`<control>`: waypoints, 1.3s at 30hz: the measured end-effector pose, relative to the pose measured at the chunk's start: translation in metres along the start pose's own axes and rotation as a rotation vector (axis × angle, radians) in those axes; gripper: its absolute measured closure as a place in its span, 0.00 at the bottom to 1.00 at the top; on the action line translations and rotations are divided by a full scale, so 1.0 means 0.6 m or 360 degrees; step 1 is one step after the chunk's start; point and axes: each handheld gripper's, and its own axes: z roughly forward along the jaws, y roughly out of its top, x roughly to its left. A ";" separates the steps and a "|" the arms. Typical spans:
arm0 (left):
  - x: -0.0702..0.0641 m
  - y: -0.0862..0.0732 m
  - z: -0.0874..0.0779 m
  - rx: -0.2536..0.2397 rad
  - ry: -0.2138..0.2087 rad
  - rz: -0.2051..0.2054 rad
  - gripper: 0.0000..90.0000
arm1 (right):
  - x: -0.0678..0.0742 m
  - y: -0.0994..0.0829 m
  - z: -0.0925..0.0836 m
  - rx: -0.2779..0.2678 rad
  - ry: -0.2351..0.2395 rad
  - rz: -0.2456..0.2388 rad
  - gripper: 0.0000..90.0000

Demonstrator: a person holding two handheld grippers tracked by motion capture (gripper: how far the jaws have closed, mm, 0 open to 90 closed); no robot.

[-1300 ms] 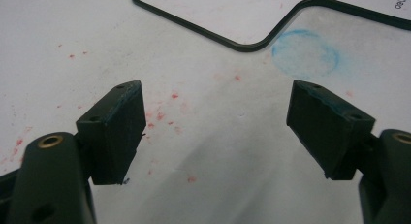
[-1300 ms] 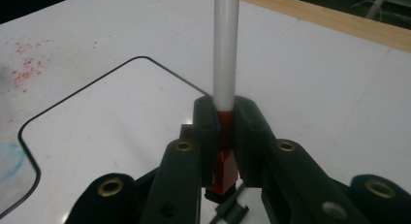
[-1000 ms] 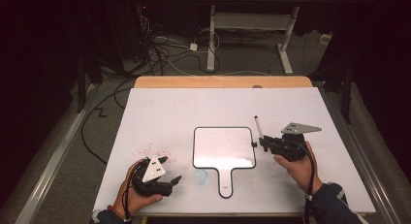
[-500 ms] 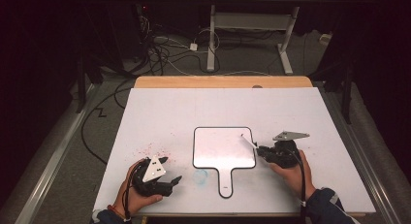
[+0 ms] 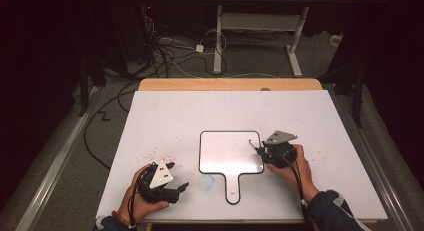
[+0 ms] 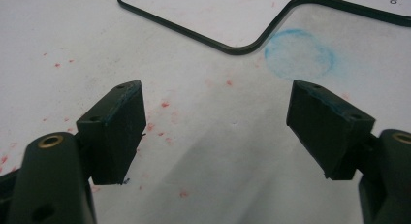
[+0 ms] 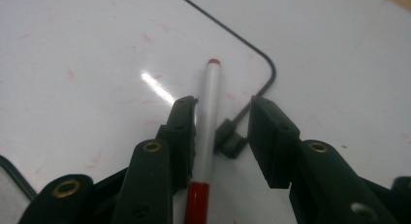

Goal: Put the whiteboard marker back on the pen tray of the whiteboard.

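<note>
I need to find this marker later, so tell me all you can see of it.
The marker is a slim white barrel with a red tip and a red section near the camera, plastic by its look. It lies flat on the small whiteboard near the board's right edge, between the jaws of the right gripper, which have just been opening. One pad sits against its side; the other stands clear.

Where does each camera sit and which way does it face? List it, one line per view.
High view: above the person's side, facing forward and down on the table; forearms, both tongs.
Left gripper view: on the left tongs, facing red specks, a blue smudge; open jaws.
Right gripper view: on the right tongs, facing the marker.
Shared: the whiteboard.
</note>
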 end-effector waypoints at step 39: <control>0.000 -0.002 -0.002 0.0008 0.0017 0.0002 0.23 | -0.046 0.013 0.033 -0.0010 -0.0017 0.0213 0.60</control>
